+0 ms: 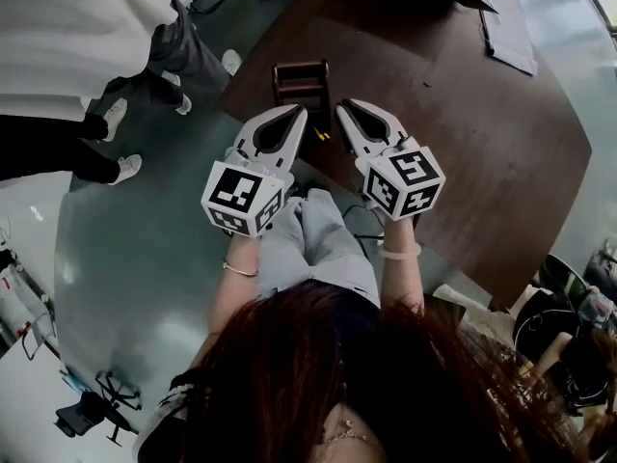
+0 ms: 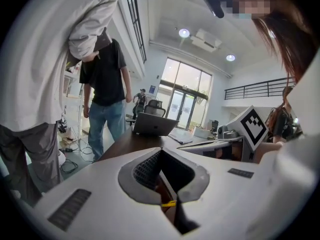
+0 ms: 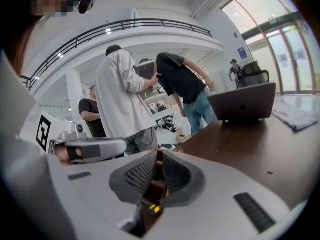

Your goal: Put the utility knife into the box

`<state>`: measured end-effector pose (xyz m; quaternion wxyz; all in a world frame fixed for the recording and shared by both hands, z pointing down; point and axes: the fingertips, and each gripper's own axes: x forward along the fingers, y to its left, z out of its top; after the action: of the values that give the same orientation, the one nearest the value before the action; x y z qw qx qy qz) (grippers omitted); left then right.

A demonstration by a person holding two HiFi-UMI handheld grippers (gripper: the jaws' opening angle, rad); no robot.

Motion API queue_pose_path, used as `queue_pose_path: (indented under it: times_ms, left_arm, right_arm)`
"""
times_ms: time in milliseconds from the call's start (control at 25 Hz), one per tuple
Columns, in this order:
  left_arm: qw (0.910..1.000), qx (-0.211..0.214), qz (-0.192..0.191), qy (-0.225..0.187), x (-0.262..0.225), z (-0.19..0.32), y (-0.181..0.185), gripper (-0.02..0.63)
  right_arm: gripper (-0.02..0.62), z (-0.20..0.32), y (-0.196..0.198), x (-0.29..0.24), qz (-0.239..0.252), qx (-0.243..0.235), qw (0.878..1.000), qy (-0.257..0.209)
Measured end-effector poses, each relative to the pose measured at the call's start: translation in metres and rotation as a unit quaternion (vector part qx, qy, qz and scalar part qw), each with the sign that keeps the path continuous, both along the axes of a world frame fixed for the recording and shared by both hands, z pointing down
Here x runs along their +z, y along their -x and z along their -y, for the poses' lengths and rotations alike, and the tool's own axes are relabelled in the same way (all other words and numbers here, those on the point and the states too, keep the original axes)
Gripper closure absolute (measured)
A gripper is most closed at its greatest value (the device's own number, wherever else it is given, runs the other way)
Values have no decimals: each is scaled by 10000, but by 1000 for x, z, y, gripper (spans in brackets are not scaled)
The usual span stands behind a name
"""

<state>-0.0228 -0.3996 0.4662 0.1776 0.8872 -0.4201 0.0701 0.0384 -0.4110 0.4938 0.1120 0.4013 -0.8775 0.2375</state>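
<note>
- Left gripper (image 1: 292, 119): jaws drawn together, nothing between them.
- Right gripper (image 1: 345, 112): likewise closed and empty. Both hang side by side over the table (image 1: 463, 143) edge.
- Utility knife (image 1: 321, 135): only a yellow glimpse shows, lying on the table between the two grippers, just short of the box (image 1: 301, 83).
- Box: dark, open-topped. The knife is not inside; other contents too dim to tell.
- Task: in my judgement not begun. Pick-up and placing both outstanding.

table (image 1: 434, 95) — smooth dark wood | box (image 1: 302, 85) — wood | floor (image 1: 125, 258): smooth, glossy
</note>
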Motion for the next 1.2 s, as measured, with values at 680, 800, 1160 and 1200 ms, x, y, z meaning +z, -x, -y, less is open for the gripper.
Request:
queue_pose_path:
  times_ms: [680, 800, 1160, 1200]
  left_arm:
    - [9938, 140, 79, -1104, -109, 8, -2, 614]
    - [9930, 176, 86, -1161, -115, 9, -3, 614]
    - [9923, 208, 48, -1222, -122, 7, -5, 614]
    - [9923, 215, 43, -1218, -122, 6, -6, 614]
  right_arm:
    - [580, 3, 2, -128, 27, 11, 9909, -1343]
    - [580, 2, 2, -135, 19, 25, 9899, -1414]
    - [580, 0, 3, -144, -32, 52, 9881, -1534]
    - [580, 0, 3, -144, -34, 59, 9881, -1535]
